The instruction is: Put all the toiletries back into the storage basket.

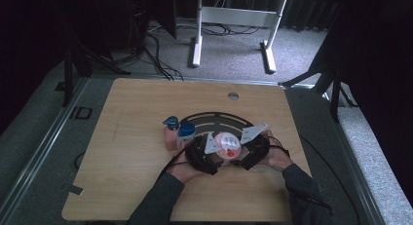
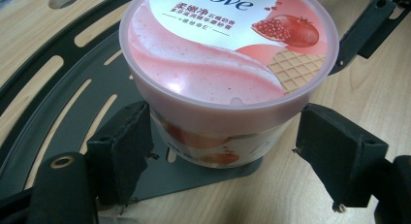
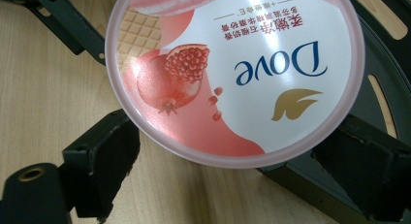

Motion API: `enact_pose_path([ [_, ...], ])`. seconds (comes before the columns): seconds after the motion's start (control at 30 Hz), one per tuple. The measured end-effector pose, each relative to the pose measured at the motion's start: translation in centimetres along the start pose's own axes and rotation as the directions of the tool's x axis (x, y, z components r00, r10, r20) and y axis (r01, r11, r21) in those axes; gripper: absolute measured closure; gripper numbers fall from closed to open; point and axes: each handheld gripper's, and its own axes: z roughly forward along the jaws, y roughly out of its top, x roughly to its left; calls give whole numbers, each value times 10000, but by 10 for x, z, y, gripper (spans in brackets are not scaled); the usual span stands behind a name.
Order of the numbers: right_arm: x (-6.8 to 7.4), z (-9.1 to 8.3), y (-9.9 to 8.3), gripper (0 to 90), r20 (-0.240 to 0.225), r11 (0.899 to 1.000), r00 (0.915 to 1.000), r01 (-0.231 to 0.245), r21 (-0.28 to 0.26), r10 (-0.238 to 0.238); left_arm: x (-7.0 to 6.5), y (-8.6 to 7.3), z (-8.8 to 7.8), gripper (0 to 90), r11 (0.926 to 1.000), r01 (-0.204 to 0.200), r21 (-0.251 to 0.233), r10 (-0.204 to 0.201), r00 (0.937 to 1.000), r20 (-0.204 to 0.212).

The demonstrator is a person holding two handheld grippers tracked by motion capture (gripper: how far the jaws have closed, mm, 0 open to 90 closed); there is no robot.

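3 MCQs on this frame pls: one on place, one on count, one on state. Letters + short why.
1. Where does the pink tub stand?
A. between the two hand-held grippers
B. at the table's far left corner
C. on the floor

2. How many blue-capped bottles stand left of the tub?
A. none
B. two
C. five

3. The tub's lid is:
A. off, beside the tub
B. on the tub
C. held up by a gripper

Answers:
1 A: the left hand-held gripper and the right hand-held gripper flank it in the high view.
2 B: two blue caps show side by side.
3 B: the printed lid covers the tub's rim.
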Motion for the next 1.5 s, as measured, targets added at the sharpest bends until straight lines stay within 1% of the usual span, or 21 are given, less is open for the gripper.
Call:
enact_pose_path([
  [0.07, -2, 0, 0, 101, 3, 10000, 10000, -20, 14, 20, -1, 1, 1, 213, 10000, 31, -12, -31, 9999, -122],
  [0.2, -6, 0, -1, 101, -19, 10000, 10000, -65, -10, 65, -1, 2, 3, 214, 9999, 108, -103, -110, 9997, -235],
  [0.4, -11, -1, -2, 102, 14, 9999, 9999, -122, 70, 122, -4, 6, 7, 215, 9999, 68, -150, -77, 9981, -618],
  [1.0, -26, 5, -4, 103, 42, 9980, 9984, -573, 274, 572, 0, 9, 20, 232, 9995, 301, -120, -312, 9940, -1047],
  [1.3, -31, 5, -4, 106, 64, 9977, 9984, -563, 382, 561, -1, 11, 24, 235, 9993, 332, -157, -349, 9921, -1206],
  [1.33, -32, 5, -4, 105, 84, 9976, 9984, -568, 401, 565, -1, 12, 26, 235, 9991, 383, -154, -399, 9911, -1273],
  [1.5, -36, 5, -5, 106, 158, 9966, 9975, -694, 435, 688, 0, 14, 30, 235, 9989, 445, -158, -462, 9896, -1359],
])
